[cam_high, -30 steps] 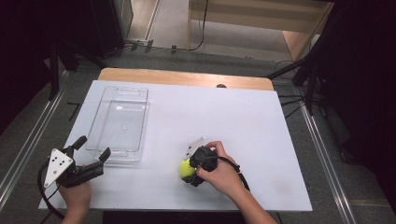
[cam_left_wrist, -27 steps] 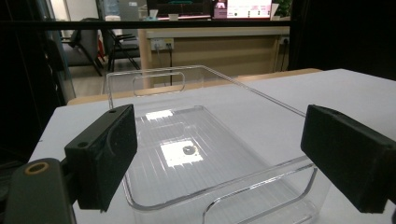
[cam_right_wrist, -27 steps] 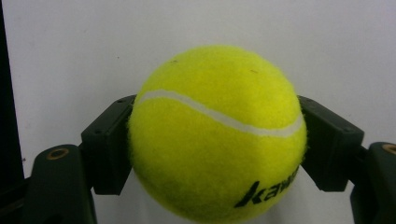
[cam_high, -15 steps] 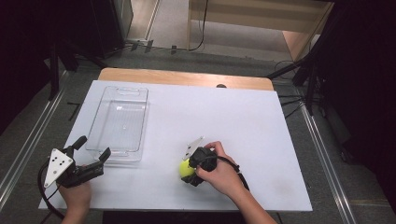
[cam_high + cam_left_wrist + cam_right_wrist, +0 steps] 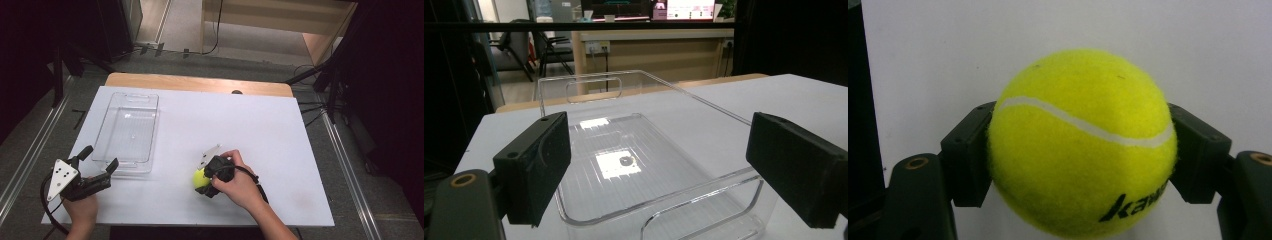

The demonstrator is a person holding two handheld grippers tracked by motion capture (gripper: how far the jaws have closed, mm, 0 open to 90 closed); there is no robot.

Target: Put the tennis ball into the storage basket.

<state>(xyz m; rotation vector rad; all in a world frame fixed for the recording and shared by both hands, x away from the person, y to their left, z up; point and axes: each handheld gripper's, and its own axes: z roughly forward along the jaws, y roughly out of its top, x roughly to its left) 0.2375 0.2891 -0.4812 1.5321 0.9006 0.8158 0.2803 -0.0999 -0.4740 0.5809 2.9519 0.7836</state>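
While clamping the tennis ball (image 5: 1082, 145), right tool (image 5: 204, 181) sits low — knuckles up.

Tennis ball (image 5: 200, 178), high view: largely covered by the right gripper (image 5: 206, 183) and the hand around it.
Tennis ball, right gripper view: underside cut off by the bottom edge; printed black lettering runs off the lower right, unreadable in full.
Clear tray (image 5: 634, 165), left gripper view: near rim and handle cut off at the bottom edge.
Left gripper (image 5: 674, 165), left gripper view: right jaw cut off by the right edge.
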